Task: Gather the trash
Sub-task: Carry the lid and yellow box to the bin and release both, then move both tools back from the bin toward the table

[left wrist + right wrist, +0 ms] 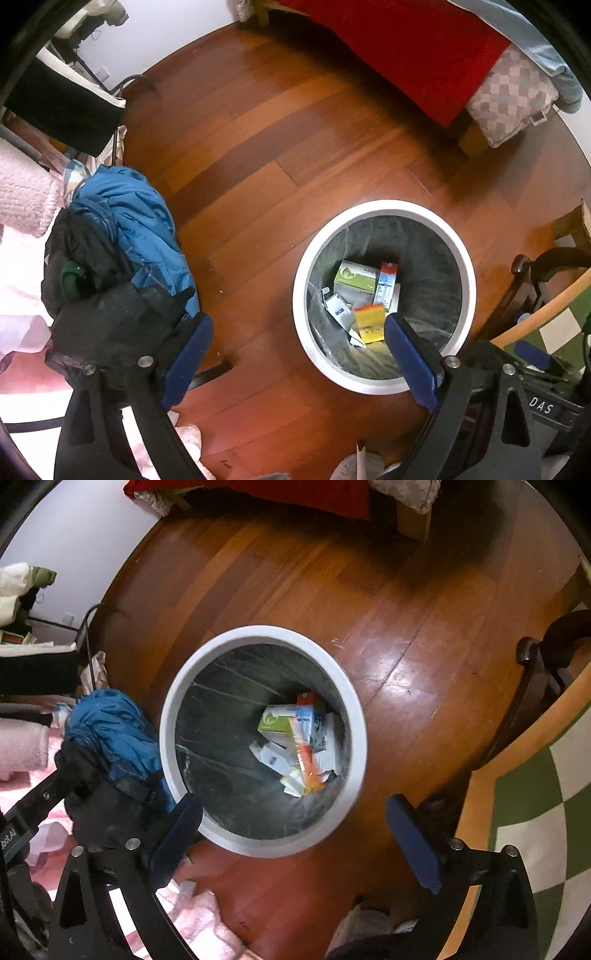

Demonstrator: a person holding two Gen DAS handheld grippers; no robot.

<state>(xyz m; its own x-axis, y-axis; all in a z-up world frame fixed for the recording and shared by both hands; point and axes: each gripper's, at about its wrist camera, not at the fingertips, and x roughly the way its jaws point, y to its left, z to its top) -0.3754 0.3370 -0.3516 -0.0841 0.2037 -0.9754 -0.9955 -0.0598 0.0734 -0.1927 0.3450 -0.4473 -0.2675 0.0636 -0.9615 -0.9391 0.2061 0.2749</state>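
A white round trash bin (384, 206) (258, 631) with a dark liner stands on the wood floor. In it lie a green box (354, 278) (275, 722), a red, white and blue carton (386, 284), a small white box (338, 308) and a yellow and red packet (369, 323). In the right wrist view a blurred orange and clear packet (304, 757) shows over the boxes. My left gripper (297, 321) is open and empty, its right finger above the bin's near side. My right gripper (294, 801) is open and empty above the bin's near rim.
A heap of blue and black clothes (136, 229) (110, 720) lies close to the bin's left. A bed with a red cover (406, 48) stands at the far side. A dark chair (546, 664) and a wood-edged green and white checked table (535, 794) are on the right.
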